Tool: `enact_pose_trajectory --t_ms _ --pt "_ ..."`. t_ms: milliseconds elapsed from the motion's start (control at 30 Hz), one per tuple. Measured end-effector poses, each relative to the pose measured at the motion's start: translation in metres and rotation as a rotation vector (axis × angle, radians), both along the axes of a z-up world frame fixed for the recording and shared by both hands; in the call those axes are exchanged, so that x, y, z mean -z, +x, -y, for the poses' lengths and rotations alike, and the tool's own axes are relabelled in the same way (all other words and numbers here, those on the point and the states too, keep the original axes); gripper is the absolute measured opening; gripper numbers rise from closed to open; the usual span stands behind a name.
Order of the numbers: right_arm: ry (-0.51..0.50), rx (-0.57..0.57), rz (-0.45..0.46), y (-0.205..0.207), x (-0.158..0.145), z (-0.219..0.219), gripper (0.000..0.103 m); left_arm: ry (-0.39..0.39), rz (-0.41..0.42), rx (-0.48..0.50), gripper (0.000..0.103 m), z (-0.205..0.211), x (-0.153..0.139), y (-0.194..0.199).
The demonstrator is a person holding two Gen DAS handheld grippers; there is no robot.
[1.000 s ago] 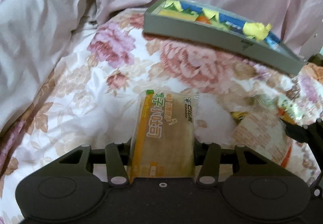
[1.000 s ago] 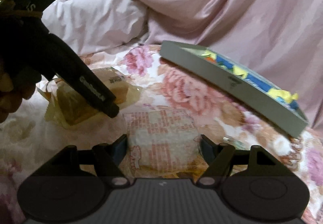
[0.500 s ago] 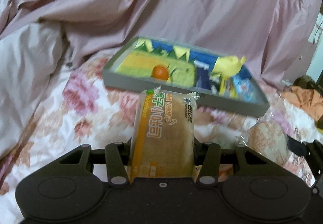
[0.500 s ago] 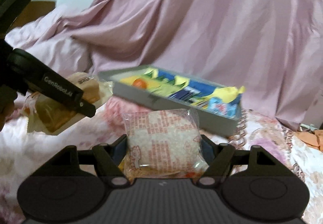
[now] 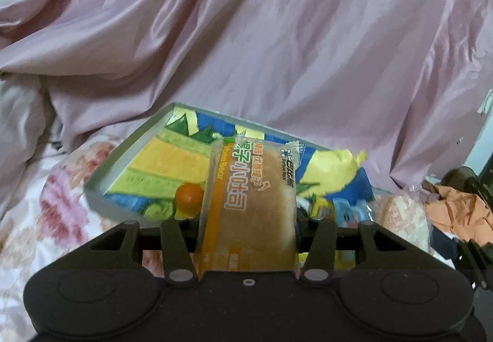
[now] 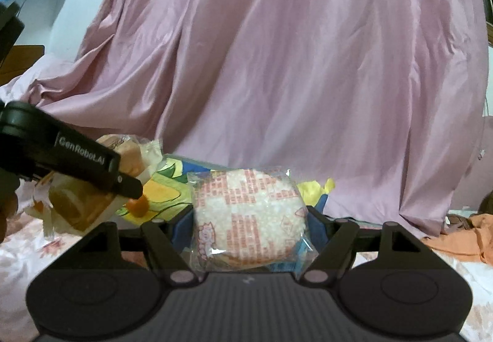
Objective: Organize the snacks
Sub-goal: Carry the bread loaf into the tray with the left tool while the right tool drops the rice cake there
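Observation:
My left gripper [image 5: 248, 221] is shut on a wrapped bread pack [image 5: 249, 203] with orange print and holds it in the air over the near edge of a grey tray [image 5: 123, 154]. The tray has a colourful picture bottom and holds a small orange [image 5: 188, 196] and several snack packets. My right gripper [image 6: 248, 218] is shut on a round clear-wrapped rice cake pack [image 6: 248, 215], also lifted in front of the tray [image 6: 172, 166]. The left gripper with its bread shows at the left of the right wrist view [image 6: 77, 163].
The tray lies on a floral bedspread [image 5: 37, 218]. A pink sheet [image 5: 277, 49] hangs behind it. An orange cloth [image 5: 456, 212] lies at the right. The other gripper's rice cake pack [image 5: 400, 218] shows at the right of the left wrist view.
Both grippers have risen from the bedspread with their packs and moved forward toward the tray, which now sits just beyond both packs.

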State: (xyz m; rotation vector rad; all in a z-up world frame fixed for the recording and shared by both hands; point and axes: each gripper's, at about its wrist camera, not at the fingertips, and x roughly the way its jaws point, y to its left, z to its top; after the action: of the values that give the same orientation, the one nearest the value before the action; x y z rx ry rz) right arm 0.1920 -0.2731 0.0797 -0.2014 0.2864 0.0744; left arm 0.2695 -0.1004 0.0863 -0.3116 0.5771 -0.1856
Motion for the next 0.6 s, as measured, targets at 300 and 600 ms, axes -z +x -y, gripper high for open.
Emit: enact_pose_trajectory --t_ms 300,600 --pt "0.032 0.022 -0.018 0.040 0.014 0.015 0.077 0.018 0.010 0.016 0.051 0.017 0.009 0.047" --pt "0.046 0.025 -0.074 0.062 0.029 0.015 0.077 0.002 -0.016 0.036 0.051 0.028 0.026 0.062"
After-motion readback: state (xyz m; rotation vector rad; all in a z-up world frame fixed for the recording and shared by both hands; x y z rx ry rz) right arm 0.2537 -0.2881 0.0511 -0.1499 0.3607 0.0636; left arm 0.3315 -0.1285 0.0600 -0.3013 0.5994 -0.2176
